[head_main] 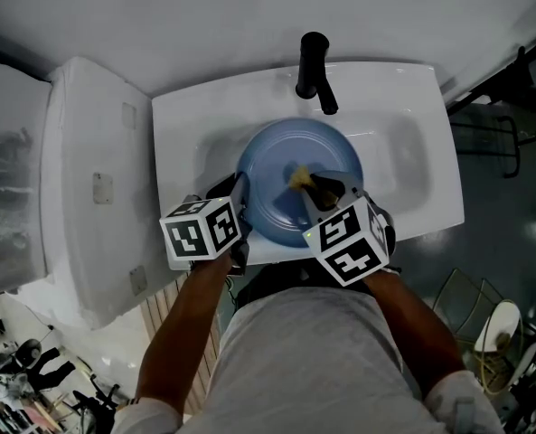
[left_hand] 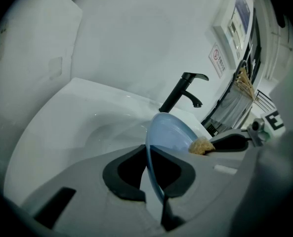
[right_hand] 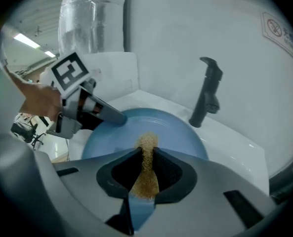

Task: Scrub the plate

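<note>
A light blue plate [head_main: 286, 174] is held tilted over the white sink [head_main: 403, 89]. My left gripper [head_main: 239, 204] is shut on the plate's left rim; in the left gripper view the plate [left_hand: 168, 132] runs edge-on between the jaws of that gripper [left_hand: 153, 181]. My right gripper [head_main: 317, 188] is shut on a tan scrubbing sponge [head_main: 299, 178], whose tip rests on the plate's face near its middle. The right gripper view shows the sponge [right_hand: 147, 167] squeezed between the jaws of this gripper [right_hand: 147, 158], with the plate [right_hand: 171, 132] behind it.
A black tap [head_main: 315, 70] stands at the back of the sink, just beyond the plate. A white toilet cistern [head_main: 91, 179] sits to the left. Metal racks [head_main: 503, 143] stand on the dark floor to the right.
</note>
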{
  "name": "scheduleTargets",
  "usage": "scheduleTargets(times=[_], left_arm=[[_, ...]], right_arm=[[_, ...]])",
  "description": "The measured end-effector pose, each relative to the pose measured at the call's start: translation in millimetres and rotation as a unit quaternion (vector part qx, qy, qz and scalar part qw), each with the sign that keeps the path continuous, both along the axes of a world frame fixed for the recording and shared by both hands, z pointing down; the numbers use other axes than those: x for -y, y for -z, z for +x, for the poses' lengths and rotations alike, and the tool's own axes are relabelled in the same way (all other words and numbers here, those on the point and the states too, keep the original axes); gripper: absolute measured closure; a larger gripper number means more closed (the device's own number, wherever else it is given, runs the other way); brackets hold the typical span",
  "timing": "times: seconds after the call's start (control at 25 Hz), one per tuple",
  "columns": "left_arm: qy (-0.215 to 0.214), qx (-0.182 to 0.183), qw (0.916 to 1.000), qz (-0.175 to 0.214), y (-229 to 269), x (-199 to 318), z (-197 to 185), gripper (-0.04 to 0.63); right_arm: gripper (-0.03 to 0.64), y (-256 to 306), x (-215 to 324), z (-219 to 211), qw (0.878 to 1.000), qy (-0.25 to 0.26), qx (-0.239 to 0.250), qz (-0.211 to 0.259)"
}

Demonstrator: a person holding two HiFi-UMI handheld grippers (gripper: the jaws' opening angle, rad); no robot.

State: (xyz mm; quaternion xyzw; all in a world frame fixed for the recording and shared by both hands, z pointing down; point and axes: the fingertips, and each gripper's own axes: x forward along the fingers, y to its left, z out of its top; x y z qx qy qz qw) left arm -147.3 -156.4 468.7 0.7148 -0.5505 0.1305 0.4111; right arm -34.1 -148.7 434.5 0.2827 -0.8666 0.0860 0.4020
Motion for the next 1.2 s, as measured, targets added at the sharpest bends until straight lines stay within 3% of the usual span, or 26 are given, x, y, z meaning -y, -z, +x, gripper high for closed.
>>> scheduleTargets(times=[0.2, 0.36, 0.96, 1.2], left_arm=[[0.001, 0.0, 1.0, -0.002, -1.0, 0.8, 0.3, 0.568], [0.001, 0.0, 1.0, -0.002, -0.9, 1.3, 0.6, 0.568], [-0.002, 0.0, 1.0, -0.008, -4.9, 5.0, 1.5, 0.568], [-0.003, -0.003, 0.9999, -0.012, -6.5, 6.6, 2.2, 0.568]], right_arm=[[0.554, -3.5, -41.2, -53.1, 0.997, 0.075, 0.016, -0.02], [0.554, -18.0, -52.2, -63.4, 0.995, 0.099, 0.001, -0.027], [0.554, -36.5, 4.4, 48.7, 0.997, -0.01, -0.079, -0.004], [0.554, -17.6, -2.5, 35.2, 0.999, 0.001, -0.047, -0.004]])
